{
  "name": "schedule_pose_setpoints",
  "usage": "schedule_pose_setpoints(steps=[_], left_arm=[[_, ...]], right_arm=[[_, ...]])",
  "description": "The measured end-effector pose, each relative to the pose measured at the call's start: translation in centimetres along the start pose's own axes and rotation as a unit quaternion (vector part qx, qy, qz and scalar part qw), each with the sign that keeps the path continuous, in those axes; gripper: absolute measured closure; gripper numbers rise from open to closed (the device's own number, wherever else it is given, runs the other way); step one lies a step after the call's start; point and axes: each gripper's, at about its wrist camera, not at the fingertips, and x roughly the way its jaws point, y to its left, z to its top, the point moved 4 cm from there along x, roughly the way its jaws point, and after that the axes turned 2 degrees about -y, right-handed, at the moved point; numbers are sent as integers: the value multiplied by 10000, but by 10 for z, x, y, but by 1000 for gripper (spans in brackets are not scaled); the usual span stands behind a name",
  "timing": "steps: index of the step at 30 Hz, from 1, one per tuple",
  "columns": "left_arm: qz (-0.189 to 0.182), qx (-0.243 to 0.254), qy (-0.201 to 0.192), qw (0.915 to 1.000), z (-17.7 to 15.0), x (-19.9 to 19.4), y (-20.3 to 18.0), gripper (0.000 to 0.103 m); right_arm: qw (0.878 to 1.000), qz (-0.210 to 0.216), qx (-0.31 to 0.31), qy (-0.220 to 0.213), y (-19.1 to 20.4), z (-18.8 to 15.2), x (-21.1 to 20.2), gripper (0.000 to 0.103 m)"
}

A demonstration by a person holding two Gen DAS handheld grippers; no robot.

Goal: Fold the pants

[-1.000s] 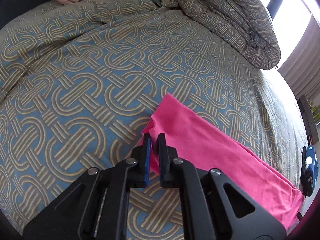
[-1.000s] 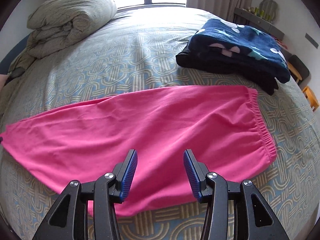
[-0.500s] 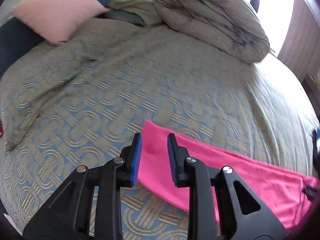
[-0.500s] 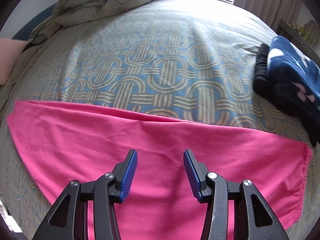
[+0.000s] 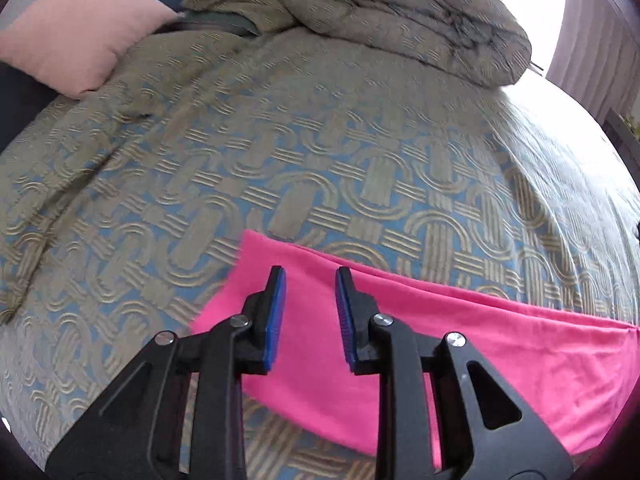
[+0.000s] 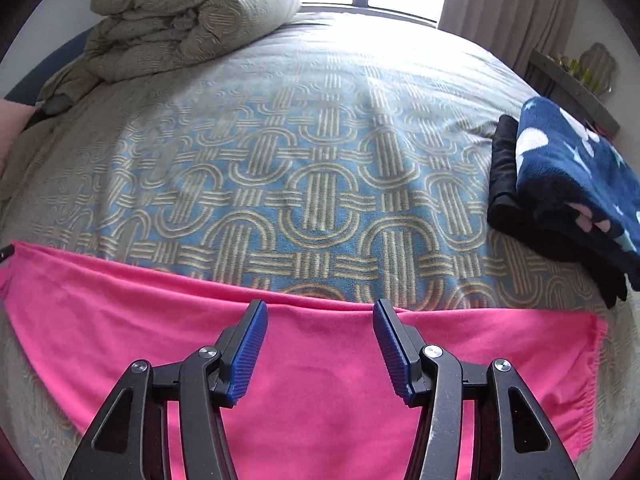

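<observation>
Fingers [image 5: 309, 280] parted over pink pants [image 5: 500, 344], empty

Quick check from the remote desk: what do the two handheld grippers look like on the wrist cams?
Both match: the left gripper and right gripper have matte black angular linkages with silver pivot screws and triangular cutouts. Their fingers carry ribbed blue pads. No cables, markings or sleeves show.

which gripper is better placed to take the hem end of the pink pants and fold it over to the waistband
Left. The left gripper hangs open right over the hem end of the pink pants. The right gripper, also open, is over the middle, nearer the elastic waistband.
</observation>
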Motion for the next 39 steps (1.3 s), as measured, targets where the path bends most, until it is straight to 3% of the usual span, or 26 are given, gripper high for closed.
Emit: schedule_pose_setpoints(steps=[1,3,7,11,15,20,23,25,26,27,30,35,39], left_arm=[[81,-196,-90,9997,0,-9,16,67],[-25,-716,-160,9973,-6,-20,47,48],[-288,-1261,184,9914,-32,-17,86,48],[-763,-1553,586,9832,-60,-5,96,48],[-881,-1348,465,9859,-67,-4,86,48],[-973,-1040,314,9893,-53,8,82,48],[-1000,-973,367,9895,-46,17,80,55],[-1027,-934,385,9896,-44,21,79,72],[-1025,-931,387,9896,-43,22,78,86],[-1027,-935,370,9896,-42,23,78,92],[-1022,-880,196,9907,-40,19,78,96],[-480,-431,-29,9979,-36,11,80,96],[-280,-516,-49,9983,-34,13,99,96]], right_arm=[[10000,59,-58,-51,5,-2,-11,47],[9994,291,-127,-144,18,-3,-30,46],[9948,921,-321,-303,65,0,-58,46],[9883,1282,-742,-356,129,5,-68,46],[9824,1416,-1167,-348,181,2,-76,46],[9768,1477,-1536,-206,218,-10,-76,46],[9751,1419,-1702,-80,234,-18,-72,46],[9748,1425,-1719,13,241,-21,-67,46],[9746,1444,-1713,53,244,-23,-65,46],[9743,1458,-1711,95,246,-25,-63,46],[9732,1470,-1758,187,257,-28,-58,46],[9708,1450,-1888,310,271,-31,-47,46],[9695,1505,-1885,440,283,-30,-37,46]])
